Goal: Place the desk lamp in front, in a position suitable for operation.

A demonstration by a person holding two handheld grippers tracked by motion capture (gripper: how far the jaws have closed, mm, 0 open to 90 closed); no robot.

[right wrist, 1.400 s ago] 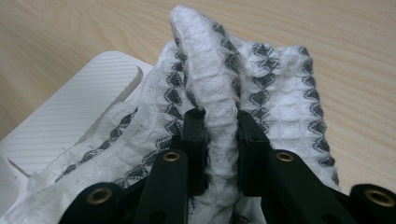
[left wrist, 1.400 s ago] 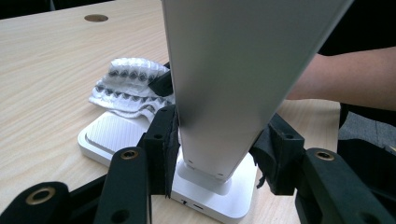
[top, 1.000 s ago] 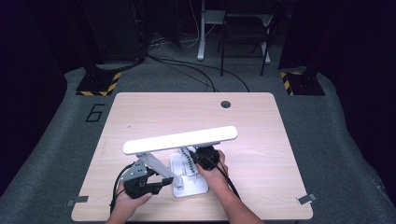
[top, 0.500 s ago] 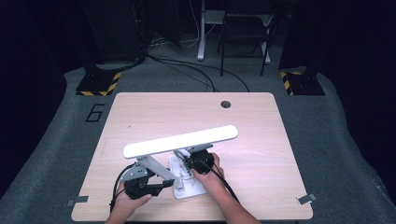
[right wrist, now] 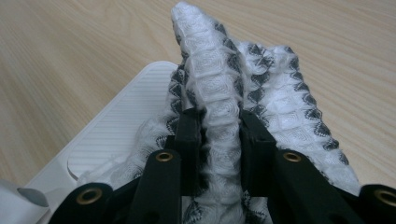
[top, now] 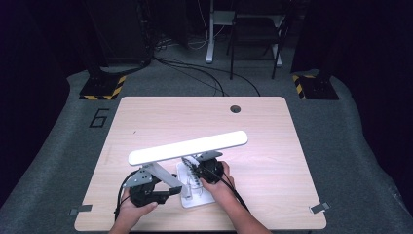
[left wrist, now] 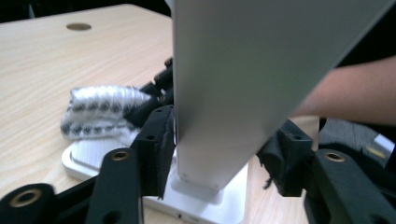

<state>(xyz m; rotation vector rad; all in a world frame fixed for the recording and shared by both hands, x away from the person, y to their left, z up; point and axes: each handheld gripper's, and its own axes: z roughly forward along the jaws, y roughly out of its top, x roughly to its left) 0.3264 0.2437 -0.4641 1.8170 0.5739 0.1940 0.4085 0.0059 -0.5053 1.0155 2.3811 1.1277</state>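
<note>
Nearest the person, at the table's [top: 272,204] front edge, the left gripper [top: 168,191] straddles the silver upright arm [left wrist: 233,93] of a white desk lamp just above the lamp's base [top: 197,199]. Its jaws have just been opening: in the left gripper view the left pad lies against the arm's edge or just off it, while the right pad stands clear, so the arm is between the jaws but no longer clamped. Just beyond, the right gripper [top: 198,171] has its jaws pinched on a ridge of a white cloth with a dark zigzag pattern [right wrist: 219,116], the cloth bunched up over the ribbed top of the base. The lamp's long lit head [top: 187,147] hangs tilted above both grippers. My reading is that the work is wiping the lamp with the cloth: the cloth is gripped and already on the base, the steadying hold on the arm is loosening, and how much of the base has been wiped cannot be judged. From above, the lamp head and the person's right hand [top: 219,183] cover most of the cloth and the right jaws. In the left gripper view the arm blocks what lies behind it, and its top is cut off. Farther back the table shows a round cable hole [top: 235,108].
</note>
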